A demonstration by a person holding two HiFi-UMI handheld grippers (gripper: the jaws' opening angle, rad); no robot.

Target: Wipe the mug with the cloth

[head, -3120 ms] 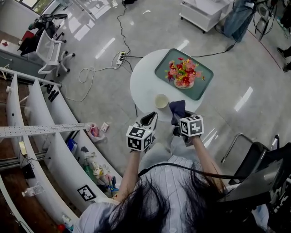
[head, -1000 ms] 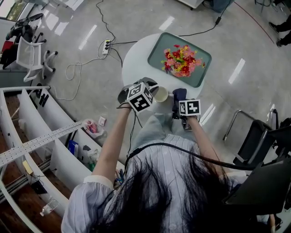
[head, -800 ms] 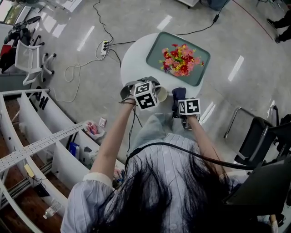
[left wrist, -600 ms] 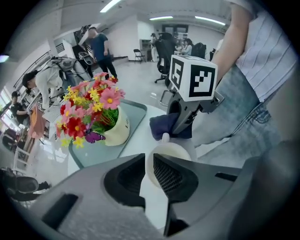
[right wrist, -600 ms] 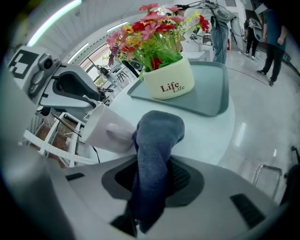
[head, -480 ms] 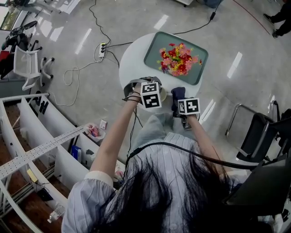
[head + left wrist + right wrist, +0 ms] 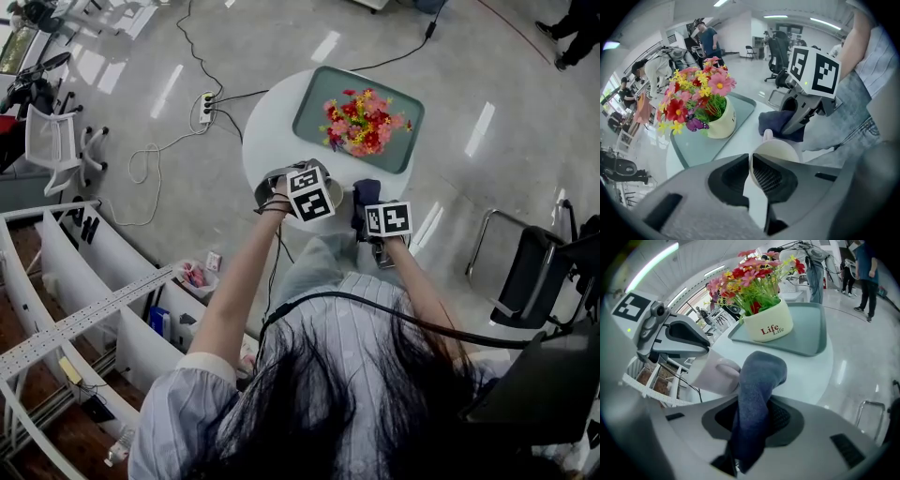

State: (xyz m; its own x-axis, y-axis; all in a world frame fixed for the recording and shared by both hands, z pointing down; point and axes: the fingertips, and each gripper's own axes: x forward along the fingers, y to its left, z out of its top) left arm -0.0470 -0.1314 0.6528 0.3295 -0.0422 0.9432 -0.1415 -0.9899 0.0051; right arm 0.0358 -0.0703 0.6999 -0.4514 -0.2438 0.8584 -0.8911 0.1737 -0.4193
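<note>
Figure: mug secured, wiping about to begin. The left hand-held gripper [image 7: 750, 164] is closed on the rim wall of the cream mug [image 7: 780, 151], at the near edge of the round white surface [image 7: 272, 141] (flower tray [image 7: 314, 103] behind). The right hand-held gripper [image 7: 757, 416] pinches the blue cloth [image 7: 761, 373], its free fold just beside the mug's handle. The likely next move is to press the cloth to the wall and rub while the left grip steadies.

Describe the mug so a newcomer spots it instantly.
At the round white table's near edge, in front of the green tray. The cream mug is plain with a handle, unlike the lettered flower pot, and the left gripper pinches its rim.
</note>
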